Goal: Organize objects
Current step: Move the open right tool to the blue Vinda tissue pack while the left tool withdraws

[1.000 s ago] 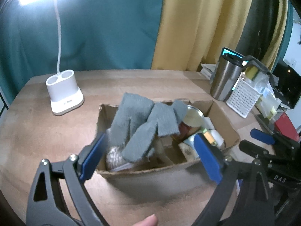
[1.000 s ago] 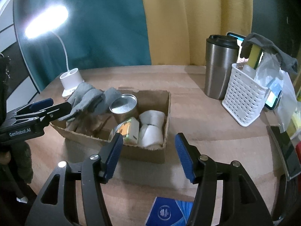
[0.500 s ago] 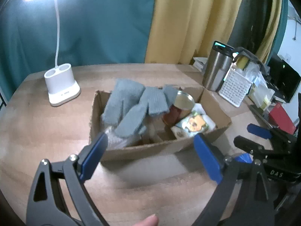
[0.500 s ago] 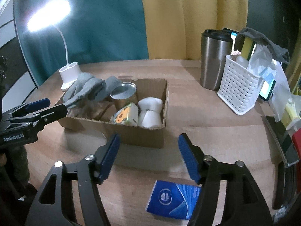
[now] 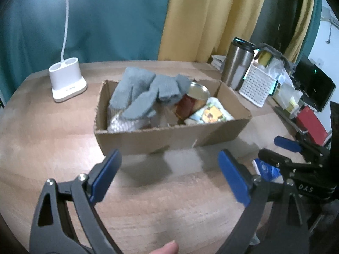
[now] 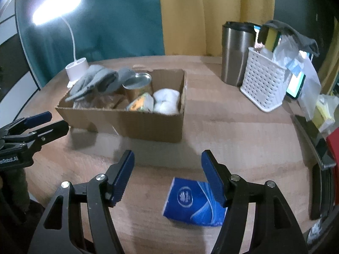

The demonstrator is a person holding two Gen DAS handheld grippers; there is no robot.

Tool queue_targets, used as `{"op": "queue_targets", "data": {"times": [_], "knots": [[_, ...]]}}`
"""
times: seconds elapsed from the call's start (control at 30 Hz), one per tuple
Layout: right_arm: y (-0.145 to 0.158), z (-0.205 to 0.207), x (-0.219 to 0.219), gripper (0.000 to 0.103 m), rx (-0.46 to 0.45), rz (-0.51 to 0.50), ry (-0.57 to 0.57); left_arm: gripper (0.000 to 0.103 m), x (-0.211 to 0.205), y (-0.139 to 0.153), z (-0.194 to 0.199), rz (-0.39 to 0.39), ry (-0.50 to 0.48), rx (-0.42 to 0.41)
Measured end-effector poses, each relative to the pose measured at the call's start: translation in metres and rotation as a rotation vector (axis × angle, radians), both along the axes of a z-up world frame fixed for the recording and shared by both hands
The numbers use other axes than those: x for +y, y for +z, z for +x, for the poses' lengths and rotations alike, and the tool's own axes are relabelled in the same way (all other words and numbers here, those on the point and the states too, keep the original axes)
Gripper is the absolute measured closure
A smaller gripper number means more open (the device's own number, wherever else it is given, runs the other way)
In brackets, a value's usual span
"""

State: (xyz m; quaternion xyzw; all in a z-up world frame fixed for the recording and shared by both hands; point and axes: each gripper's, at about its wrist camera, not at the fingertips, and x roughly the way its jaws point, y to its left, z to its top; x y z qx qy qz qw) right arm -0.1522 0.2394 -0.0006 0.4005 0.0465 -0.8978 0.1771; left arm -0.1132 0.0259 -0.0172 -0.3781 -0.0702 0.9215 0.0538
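Both claws have drawn back from the cardboard box [image 6: 127, 120] — left claw [image 5: 169, 177] wide, right claw [image 6: 167, 174] released, both empty. The box sits packed mid-tabletop [image 6: 233, 131]; only the blue packet [image 6: 190, 201] lies near, probably next.

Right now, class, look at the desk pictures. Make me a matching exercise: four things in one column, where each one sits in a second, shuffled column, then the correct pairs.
Things:
1. tin can
2. blue packet
3. steel tumbler
4. lamp base

Places:
A. flat on the table, outside the box, near the right claw
B. upright inside the cardboard box
C. on the table beside the box's end where the grey gloves lie
D. right next to the white basket

Pairs: 1-B, 2-A, 3-D, 4-C
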Motion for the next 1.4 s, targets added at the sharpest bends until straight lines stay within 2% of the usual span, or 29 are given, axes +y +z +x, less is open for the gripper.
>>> {"op": "queue_targets", "data": {"times": [0.33, 0.4, 0.47, 0.93, 1.17, 1.4], "knots": [[-0.016, 0.013, 0.014, 0.034, -0.022, 0.035, -0.036, 0.009, 0.009, -0.005, 0.013, -0.003, -0.015, -0.010], [-0.021, 0.013, 0.018, 0.025, -0.032, 0.037, -0.048, 0.009, 0.011, -0.007, 0.014, -0.001, -0.019, -0.013], [-0.024, 0.014, 0.021, 0.023, -0.040, 0.037, -0.058, 0.009, 0.014, -0.008, 0.015, -0.003, -0.024, -0.016], [-0.045, 0.012, 0.030, 0.023, -0.086, 0.064, -0.086, 0.009, 0.017, -0.012, 0.013, -0.016, -0.030, -0.034], [-0.050, 0.014, 0.021, 0.023, -0.070, 0.134, -0.086, 0.009, 0.014, -0.012, 0.012, -0.017, -0.024, -0.033], [-0.048, 0.011, 0.028, 0.023, -0.063, 0.101, -0.103, 0.009, 0.012, -0.014, 0.011, -0.016, -0.025, -0.039]]}}
